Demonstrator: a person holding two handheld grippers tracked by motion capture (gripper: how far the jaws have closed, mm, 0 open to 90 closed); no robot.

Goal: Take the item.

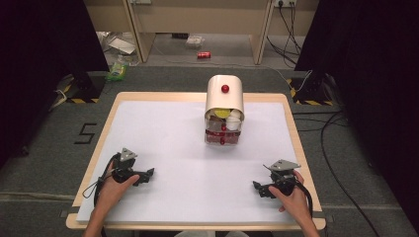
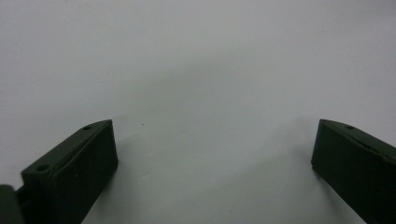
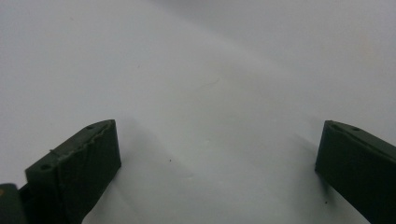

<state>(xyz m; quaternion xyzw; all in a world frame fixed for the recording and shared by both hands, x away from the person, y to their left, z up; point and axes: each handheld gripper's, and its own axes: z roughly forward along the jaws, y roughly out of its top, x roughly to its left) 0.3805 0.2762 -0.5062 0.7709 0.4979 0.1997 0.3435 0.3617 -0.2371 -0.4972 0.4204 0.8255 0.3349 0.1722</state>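
High view showed a white-covered tabletop with a wooden rim, and a person's two hands resting on it near the near edge. The left gripper lay toward the near left corner, held in the left hand, its tips pointing toward the middle of the tabletop. The right gripper lay toward the near right corner in the right hand, its tips also pointing inward. The two were well apart, with bare white surface between them.

Toward the far edge, a little right of the middle, stood a clear container packed with small items, yellow, white and red among them. A cream curved lid with a red knob stood raised behind and above it. The container was well apart from both grippers.

In the left gripper view the two black jaws stood wide apart, released, with only white surface between them. The right gripper view showed the same: jaws spread wide, nothing between them, low over the white sheet.
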